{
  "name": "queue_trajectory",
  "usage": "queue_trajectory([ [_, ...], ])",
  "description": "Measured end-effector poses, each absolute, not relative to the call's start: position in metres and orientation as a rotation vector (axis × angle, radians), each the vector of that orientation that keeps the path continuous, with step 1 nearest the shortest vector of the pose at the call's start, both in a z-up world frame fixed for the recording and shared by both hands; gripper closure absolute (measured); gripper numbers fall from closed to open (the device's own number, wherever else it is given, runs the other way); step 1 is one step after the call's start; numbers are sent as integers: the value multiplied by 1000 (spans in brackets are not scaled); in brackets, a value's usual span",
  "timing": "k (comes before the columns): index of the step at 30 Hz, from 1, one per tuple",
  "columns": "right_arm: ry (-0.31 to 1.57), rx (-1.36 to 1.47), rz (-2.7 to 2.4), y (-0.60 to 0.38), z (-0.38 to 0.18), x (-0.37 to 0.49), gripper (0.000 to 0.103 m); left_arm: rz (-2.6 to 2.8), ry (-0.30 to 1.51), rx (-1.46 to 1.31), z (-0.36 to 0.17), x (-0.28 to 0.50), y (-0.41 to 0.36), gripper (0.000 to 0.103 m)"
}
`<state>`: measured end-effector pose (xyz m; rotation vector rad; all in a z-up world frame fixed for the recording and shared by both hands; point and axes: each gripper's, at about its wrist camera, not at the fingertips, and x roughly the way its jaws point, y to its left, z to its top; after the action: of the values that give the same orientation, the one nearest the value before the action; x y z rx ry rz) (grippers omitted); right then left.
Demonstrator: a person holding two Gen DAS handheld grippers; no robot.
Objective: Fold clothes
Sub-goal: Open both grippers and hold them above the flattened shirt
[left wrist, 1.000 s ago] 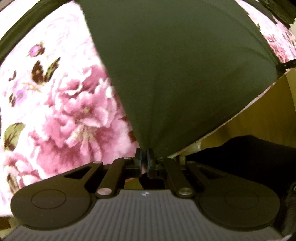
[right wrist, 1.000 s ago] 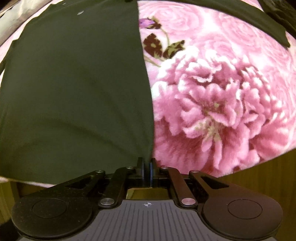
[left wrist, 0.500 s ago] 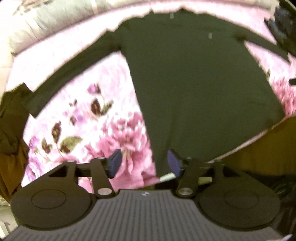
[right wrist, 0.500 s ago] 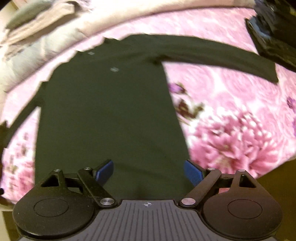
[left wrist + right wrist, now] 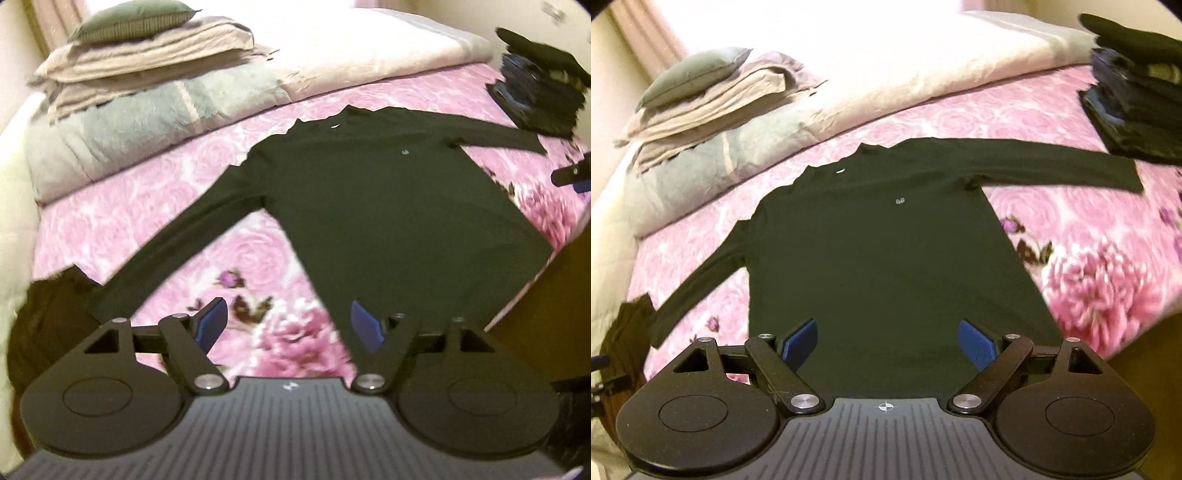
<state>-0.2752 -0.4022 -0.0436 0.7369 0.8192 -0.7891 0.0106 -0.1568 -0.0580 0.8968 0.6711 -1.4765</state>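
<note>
Both tongs, left [image 5: 288, 323] and right [image 5: 886, 343], now spread, off the flat shirt [image 5: 886, 266].

We see a dark green long-sleeved shirt [image 5: 886, 258] on a pink rose-patterned bedspread [image 5: 1089, 229], a grey-green pillow [image 5: 690, 74] upper left over beige bedding [image 5: 713, 107], and blue pads on our black fingers [image 5: 975, 343].

Soft warm indoor light, blown-out glare top centre, fisheye bending at edges, slight motion blur

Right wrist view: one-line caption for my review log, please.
Open right gripper above the hem of a dark long-sleeved shirt spread flat on a pink floral bedspread.
</note>
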Motion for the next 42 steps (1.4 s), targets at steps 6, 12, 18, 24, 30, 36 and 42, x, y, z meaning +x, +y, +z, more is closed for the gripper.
queue_trajectory([
  [6,912,625,-859,-334,-37,-242,17,-1521,660,910,-59,52,-129,25],
  [12,955,573,-884,-296,-31,-223,17,-1601,656,961,-64,54,-118,22],
  [18,977,533,-860,-288,-25,-224,17,-1612,661,921,-57,37,-122,18],
  [24,969,529,-842,-298,-21,-238,17,-1600,648,911,-47,13,-126,16],
  [30,959,528,-826,-309,-18,-255,17,-1599,636,933,-42,-8,-123,11],
  [36,949,546,-794,-315,-22,-263,17,-1567,647,946,-40,-16,-122,2],
  [42,931,517,-725,-317,-24,-257,17,-1503,640,956,-38,-14,-114,2],
])
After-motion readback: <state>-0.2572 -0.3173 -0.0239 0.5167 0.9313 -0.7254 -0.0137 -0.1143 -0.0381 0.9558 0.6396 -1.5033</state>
